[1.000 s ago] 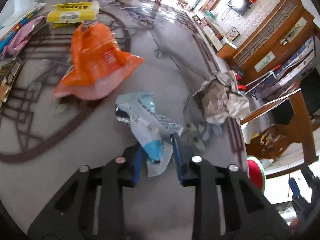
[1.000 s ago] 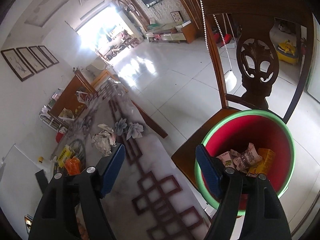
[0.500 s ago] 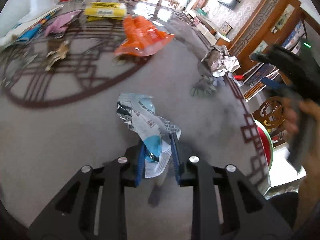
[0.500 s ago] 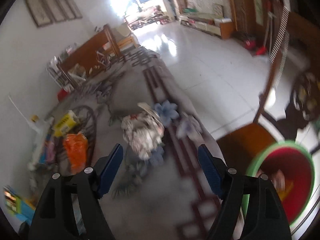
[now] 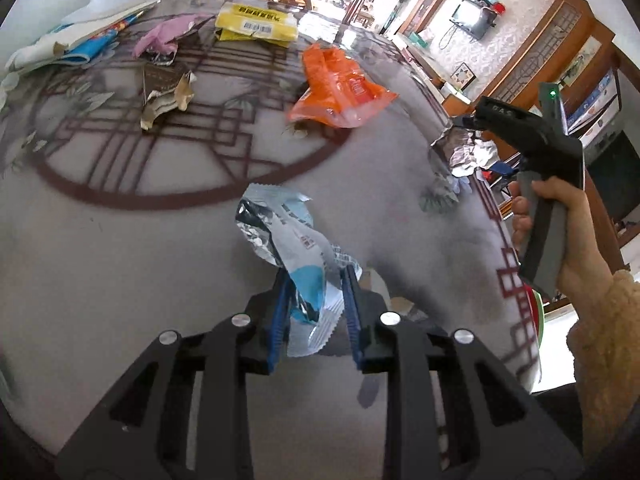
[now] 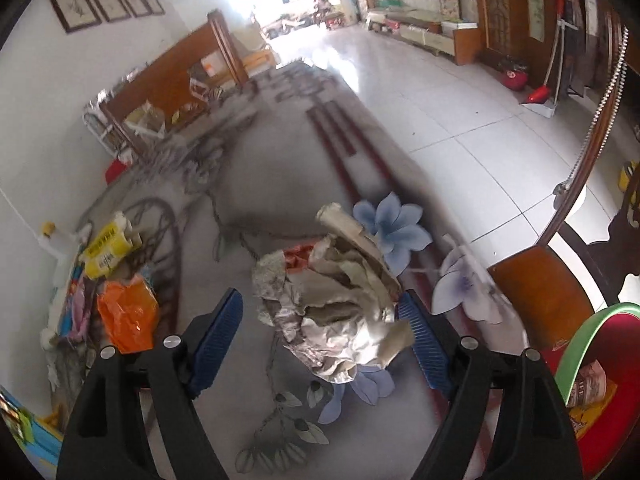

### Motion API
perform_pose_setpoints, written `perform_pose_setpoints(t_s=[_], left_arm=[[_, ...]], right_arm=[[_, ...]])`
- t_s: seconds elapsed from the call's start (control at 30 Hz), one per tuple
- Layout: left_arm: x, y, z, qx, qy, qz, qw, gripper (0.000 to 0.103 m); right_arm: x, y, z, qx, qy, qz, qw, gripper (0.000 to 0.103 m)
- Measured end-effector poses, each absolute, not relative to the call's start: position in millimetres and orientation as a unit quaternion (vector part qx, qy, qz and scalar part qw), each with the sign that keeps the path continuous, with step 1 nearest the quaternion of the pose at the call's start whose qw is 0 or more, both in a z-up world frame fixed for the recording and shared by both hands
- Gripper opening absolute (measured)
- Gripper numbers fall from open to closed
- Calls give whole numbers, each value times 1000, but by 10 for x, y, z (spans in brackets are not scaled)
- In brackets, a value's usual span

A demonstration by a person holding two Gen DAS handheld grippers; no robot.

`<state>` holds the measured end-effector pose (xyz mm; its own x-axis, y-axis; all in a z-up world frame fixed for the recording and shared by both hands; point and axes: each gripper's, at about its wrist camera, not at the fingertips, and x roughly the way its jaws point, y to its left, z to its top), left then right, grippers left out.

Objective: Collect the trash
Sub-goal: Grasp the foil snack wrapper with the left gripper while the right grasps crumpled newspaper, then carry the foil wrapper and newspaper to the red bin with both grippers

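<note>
Your left tongs grip a wrapper while your right tongs spread around the crumpled paper.

The patterned worktop [image 5: 120,264] carries the litter: an orange bag [image 5: 340,88] sits toward the middle, a yellow packet [image 5: 256,28] lies near the far edge, and a crumpled paper wad [image 6: 340,296] rests beside the right-hand edge. Off that edge, a red bin with a green rim [image 6: 592,344] stands on a wooden chair seat [image 6: 536,288], with scraps already inside. Your left tongs [image 5: 316,300] are clamped on a blue-and-white foil wrapper [image 5: 296,248], lifted clear of the worktop. Your right tongs [image 6: 320,320] are opening, the wad between the pads; one blue pad [image 6: 420,328] looks right against the wad, the other stands apart from it.
</note>
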<state>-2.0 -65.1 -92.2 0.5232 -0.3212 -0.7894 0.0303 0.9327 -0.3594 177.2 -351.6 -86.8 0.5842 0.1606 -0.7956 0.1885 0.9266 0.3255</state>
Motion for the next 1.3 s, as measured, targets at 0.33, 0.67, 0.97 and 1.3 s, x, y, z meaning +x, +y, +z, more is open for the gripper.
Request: perform_pose_setpoints(t_s=[0.33, 0.67, 0.97, 1.3], left_arm=[[-31, -637, -950, -163, 475, -110, 858, 26], [-32, -605, -958, -169, 473, -109, 858, 26], [-42, -553, -949, -182, 471, -108, 856, 26], [-104, -638, -794, -176, 459, -116, 863, 26]], right_arm=[[1777, -3490, -838, 190, 453, 6, 871, 53], [1741, -3427, -765, 172, 450, 19, 876, 45], [1615, -3308, -643, 129, 439, 33, 888, 43], [1179, -3394, -388, 128, 417, 58, 898, 42]])
